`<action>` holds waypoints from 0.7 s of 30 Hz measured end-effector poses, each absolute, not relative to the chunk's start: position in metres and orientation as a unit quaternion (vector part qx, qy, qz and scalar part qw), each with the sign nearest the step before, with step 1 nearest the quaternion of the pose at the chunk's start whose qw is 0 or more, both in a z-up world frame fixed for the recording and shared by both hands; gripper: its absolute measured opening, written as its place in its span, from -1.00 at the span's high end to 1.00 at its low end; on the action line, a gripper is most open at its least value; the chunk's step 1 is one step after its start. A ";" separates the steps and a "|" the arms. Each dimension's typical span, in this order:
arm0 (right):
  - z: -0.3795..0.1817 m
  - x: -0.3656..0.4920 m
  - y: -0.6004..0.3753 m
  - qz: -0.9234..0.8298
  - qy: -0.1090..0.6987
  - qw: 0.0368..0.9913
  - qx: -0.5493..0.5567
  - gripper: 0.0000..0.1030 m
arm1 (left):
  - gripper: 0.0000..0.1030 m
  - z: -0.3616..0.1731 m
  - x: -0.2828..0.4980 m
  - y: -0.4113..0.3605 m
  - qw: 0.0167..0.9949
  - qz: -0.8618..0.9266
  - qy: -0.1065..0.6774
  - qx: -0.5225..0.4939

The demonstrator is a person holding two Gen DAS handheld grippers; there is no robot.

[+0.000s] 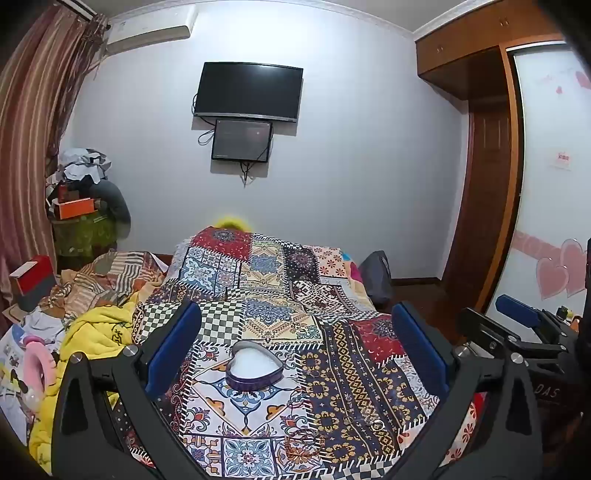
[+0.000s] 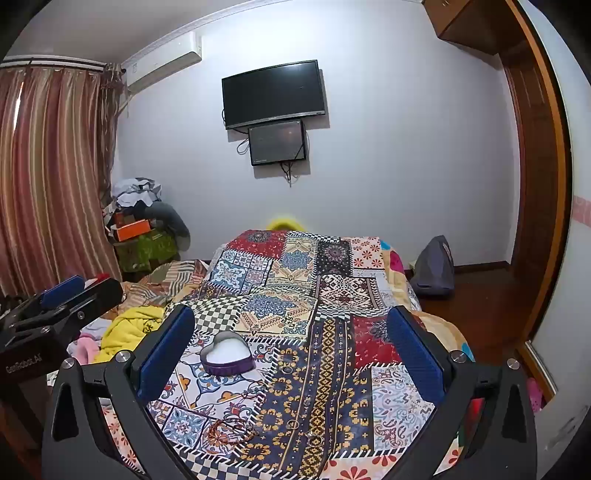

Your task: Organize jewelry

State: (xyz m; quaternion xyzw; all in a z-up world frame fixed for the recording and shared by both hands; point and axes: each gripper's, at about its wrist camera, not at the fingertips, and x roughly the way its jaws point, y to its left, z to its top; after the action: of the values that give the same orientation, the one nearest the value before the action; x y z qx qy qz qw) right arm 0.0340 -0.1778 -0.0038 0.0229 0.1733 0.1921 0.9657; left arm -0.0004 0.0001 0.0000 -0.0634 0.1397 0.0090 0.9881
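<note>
At the far left hang striped brown-and-pink curtains [image 2: 48, 166], with one pile of boxes and clothes [image 1: 83, 199] stacked beside them, an orange box in it. On the left edge of the bed lie one crumpled yellow fleece blanket [image 1: 99, 328] and a pink ring-shaped item [image 1: 37, 360], which is too blurred to name.

The left gripper [image 1: 295, 343] stands wide apart, its two blue-padded fingers [image 1: 173, 347] holding nothing; the multicoloured patchwork bedspread [image 1: 266, 280] shows between them. One purple heart-shaped tin box with a white lining [image 1: 255, 369] sits open on the bedspread, between the left gripper's fingers and apart from both.

Nearer the cameras lies the jewelry: one tangle of reddish-brown beaded strings [image 2: 229, 430] on the bedspread, just in front of the tin, and at least three small metal rings [image 2: 292, 424] scattered to its right. The busy pattern makes further pieces hard to pick out, so the count is uncertain.

The right gripper [image 2: 290, 350] is likewise spread fully, empty, with the tin near its left finger.

On the wall hang one black television [image 1: 249, 92], a smaller dark screen [image 1: 242, 140] below it, and a white air conditioner [image 1: 151, 31]. At right sit a grey bag [image 2: 434, 269] on the floor and a wooden wardrobe [image 1: 484, 155], cut off by the edge.
</note>
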 end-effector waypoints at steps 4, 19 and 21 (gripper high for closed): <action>-0.004 0.031 -0.178 0.194 0.172 0.965 0.024 -1.00 | -1.00 0.000 0.000 0.000 0.988 0.010 0.140 -0.062; -0.003 0.035 -0.179 0.194 0.174 0.965 0.027 -1.00 | -1.00 0.004 0.001 0.010 0.988 0.015 0.143 -0.066; -0.003 0.035 -0.179 0.194 0.175 0.965 0.027 -1.00 | -1.00 -0.001 0.002 0.002 0.988 0.010 0.143 -0.061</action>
State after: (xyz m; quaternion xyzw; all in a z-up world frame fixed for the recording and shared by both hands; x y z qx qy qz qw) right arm 0.0351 -0.1792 -0.0029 0.0269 0.1747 0.1938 0.9650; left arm 0.0015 0.0021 -0.0007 -0.0608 0.1428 0.0101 0.9878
